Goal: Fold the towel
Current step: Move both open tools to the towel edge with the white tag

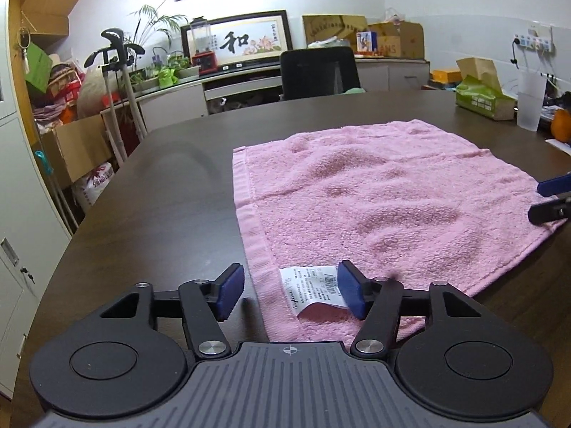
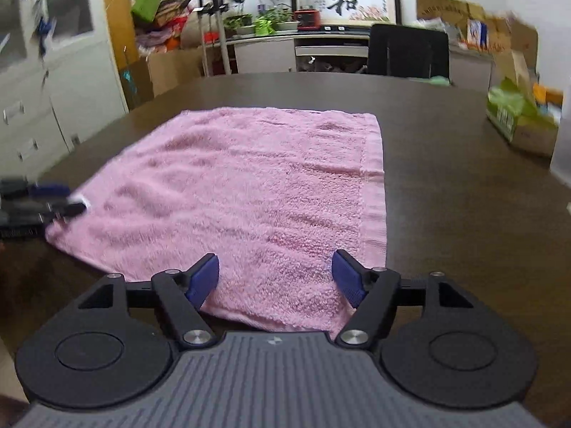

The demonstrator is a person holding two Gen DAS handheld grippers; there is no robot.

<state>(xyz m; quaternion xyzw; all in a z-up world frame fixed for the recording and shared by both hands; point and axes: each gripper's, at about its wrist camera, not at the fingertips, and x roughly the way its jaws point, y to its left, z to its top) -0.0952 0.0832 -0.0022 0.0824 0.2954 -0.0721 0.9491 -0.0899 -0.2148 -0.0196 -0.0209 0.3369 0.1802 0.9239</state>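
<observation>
Straddling the pink towel (image 1: pixel 374 196) near corners, left gripper (image 1: pixel 291 292) and right gripper (image 2: pixel 274 274) stand apart, unclamped; right-wrist view blurred.

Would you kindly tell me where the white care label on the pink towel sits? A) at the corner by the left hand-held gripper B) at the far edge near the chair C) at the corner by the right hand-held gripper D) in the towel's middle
A: the white label lies at the towel corner beside the left hand-held gripper.
</observation>
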